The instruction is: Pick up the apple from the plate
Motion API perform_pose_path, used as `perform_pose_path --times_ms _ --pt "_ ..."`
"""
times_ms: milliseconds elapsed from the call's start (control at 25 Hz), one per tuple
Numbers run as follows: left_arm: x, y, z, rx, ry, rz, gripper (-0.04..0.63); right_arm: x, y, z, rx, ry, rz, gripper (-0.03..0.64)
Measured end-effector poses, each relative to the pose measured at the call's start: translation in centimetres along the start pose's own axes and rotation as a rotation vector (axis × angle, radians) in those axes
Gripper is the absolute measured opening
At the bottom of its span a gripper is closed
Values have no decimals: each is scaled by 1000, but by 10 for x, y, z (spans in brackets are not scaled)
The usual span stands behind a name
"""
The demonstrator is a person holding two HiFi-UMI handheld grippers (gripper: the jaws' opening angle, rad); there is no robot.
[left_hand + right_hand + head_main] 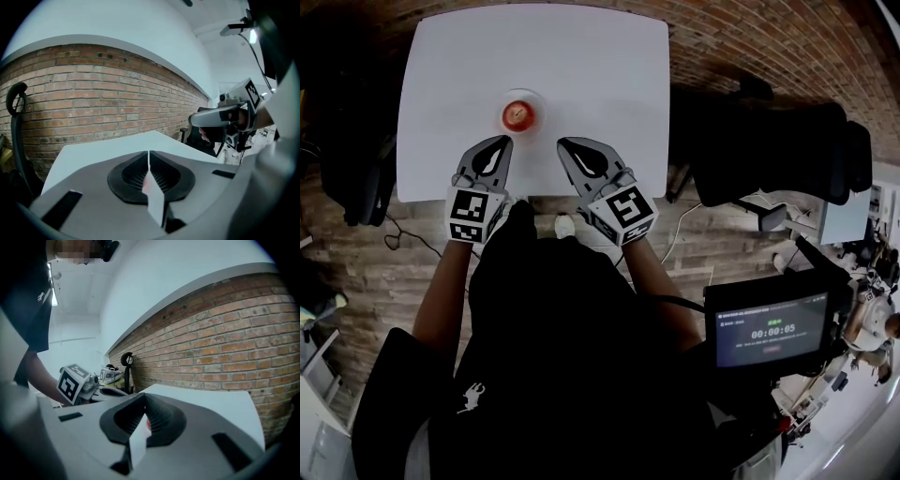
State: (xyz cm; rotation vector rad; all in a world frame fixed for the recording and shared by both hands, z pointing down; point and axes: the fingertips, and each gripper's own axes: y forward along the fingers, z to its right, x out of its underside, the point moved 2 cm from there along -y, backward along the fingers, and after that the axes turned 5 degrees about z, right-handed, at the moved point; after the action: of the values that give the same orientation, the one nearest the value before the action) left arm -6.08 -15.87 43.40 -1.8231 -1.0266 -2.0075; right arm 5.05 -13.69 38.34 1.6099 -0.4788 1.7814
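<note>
In the head view a red apple sits on a small white plate near the front middle of the white table. My left gripper hovers just in front of the plate, a little to its left, with its jaws closed together and nothing in them. My right gripper is in front and to the right of the plate, also shut and empty. In the right gripper view a sliver of the red apple shows through the slit between the jaws of the right gripper. The left gripper hides most of the table in its own view.
A black office chair stands right of the table and another at its left. A screen showing a timer is at the lower right. A brick wall runs behind the table. The table's front edge lies under both grippers.
</note>
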Motion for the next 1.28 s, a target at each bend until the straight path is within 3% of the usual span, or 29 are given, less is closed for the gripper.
perform_pose_path --times_ms 240,480,960,1280 --pt "-8 34 -6 102 29 2 8 8 16 11 50 20 -35 5" --pt "3 46 -15 134 43 -23 8 15 30 13 74 19 -55 5" --pt "38 46 -34 123 11 -82 8 65 63 13 70 56 -143 5" --pt "59 41 -50 101 -16 -107 8 97 89 24 99 12 -207 5"
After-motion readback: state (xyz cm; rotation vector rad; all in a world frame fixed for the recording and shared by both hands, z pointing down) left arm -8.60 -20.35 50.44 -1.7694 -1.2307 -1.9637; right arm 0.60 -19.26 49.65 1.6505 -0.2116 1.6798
